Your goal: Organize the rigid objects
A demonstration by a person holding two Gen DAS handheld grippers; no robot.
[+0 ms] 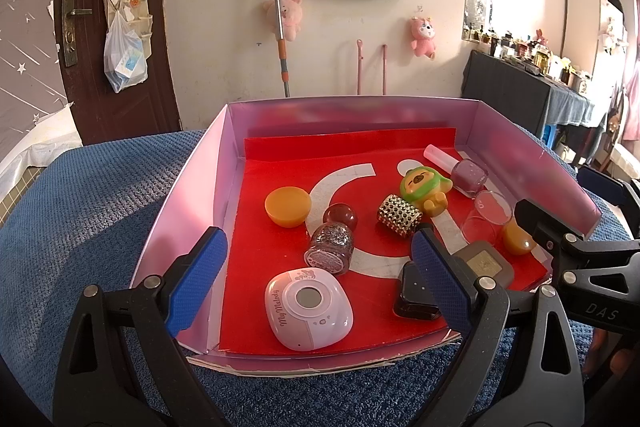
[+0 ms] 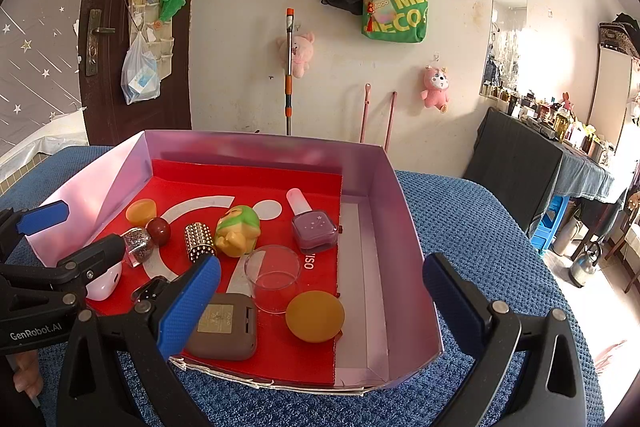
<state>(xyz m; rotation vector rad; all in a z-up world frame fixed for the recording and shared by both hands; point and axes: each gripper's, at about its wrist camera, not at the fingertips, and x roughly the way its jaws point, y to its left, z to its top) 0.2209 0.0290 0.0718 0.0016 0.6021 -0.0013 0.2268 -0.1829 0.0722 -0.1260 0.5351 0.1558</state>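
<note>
Both my grippers hang wide apart and empty over a crowded pink box (image 1: 192, 195) on a blue cloth (image 1: 80, 211).

My left gripper (image 1: 320, 283) frames the pink case (image 1: 309, 307); my right gripper (image 2: 322, 291) frames an amber disc (image 2: 315, 315), with a clear cup (image 2: 273, 277) and brown case (image 2: 224, 327) crowding alongside. The green-hooded figurine (image 2: 238, 229) lies mid-box.

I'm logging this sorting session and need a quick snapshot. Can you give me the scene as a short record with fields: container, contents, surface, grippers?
container: shallow pink cardboard box with a red liner sheet
contents: pink rounded My Melody case, orange round lid, studded gold cylinder, yellow-green cartoon figurine, purple nail polish bottle, clear plastic cup, brown square case
surface: blue textured cloth
left gripper: open, holding nothing
right gripper: open, holding nothing
</note>
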